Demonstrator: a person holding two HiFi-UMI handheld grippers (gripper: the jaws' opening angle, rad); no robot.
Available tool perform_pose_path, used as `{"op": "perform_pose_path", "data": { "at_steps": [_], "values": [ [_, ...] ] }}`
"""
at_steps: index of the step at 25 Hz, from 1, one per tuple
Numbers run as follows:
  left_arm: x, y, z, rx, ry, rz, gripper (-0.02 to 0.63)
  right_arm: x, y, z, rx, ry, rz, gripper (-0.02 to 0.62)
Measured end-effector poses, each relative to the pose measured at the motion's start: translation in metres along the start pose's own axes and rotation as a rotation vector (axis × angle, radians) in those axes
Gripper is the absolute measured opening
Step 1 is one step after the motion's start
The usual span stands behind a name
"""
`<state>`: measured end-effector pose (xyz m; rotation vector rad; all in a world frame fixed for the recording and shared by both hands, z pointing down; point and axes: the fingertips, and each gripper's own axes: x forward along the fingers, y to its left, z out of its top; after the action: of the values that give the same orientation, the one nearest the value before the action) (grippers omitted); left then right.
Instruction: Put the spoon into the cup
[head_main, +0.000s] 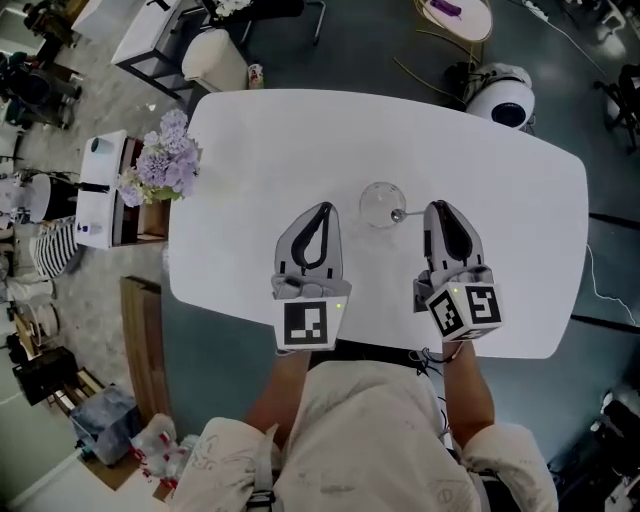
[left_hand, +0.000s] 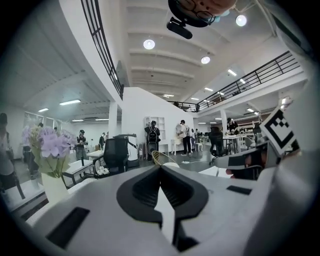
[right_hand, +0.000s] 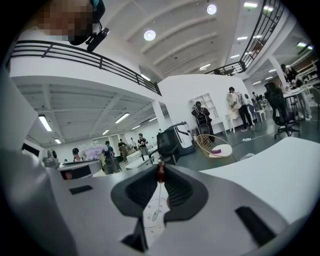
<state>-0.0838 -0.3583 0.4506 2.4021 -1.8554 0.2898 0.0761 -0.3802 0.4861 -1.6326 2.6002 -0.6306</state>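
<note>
Right gripper (right_hand: 160, 172): fingers (right_hand: 140, 192) clenched on the brown handle tip of the spoon (right_hand: 155, 215), pinched right at the finger ends. The thin shaft runs away from the tips, and the spoon's bowl sits inside the outline of the clear glass cup (right_hand: 148, 223). Cannot tell whether the bowl touches the glass.

Head view: the cup (head_main: 380, 204) stands upright on the white desk (head_main: 300, 130), between the two grippers and just ahead of their tips. The spoon (head_main: 399, 214) bridges from the right gripper (head_main: 437, 208) to the cup's right rim. Nothing else made out in the cup.

Left gripper (left_hand: 160, 167): finger ends closed together, nothing between them, only bare desk showing through the wedge behind the tips. In the head view it (head_main: 323, 210) lies just left of the cup, apart from it.

Both grippers are side by side over the desk's near half, pointing away from the person, close to level, marker cubes toward the body. Forearms reach out from below.

A vase of lilac flowers (head_main: 165, 165) stands at the desk's left corner, well apart.
</note>
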Motion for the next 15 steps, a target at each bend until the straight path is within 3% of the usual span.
{"op": "perform_pose_path", "data": {
  "at_steps": [15],
  "values": [
    [0.038, 0.021, -0.063, -0.084, 0.108, -0.079, 0.003, 0.048, -0.005, -0.074, 0.011, 0.166, -0.061, 0.038]
  ]
}}
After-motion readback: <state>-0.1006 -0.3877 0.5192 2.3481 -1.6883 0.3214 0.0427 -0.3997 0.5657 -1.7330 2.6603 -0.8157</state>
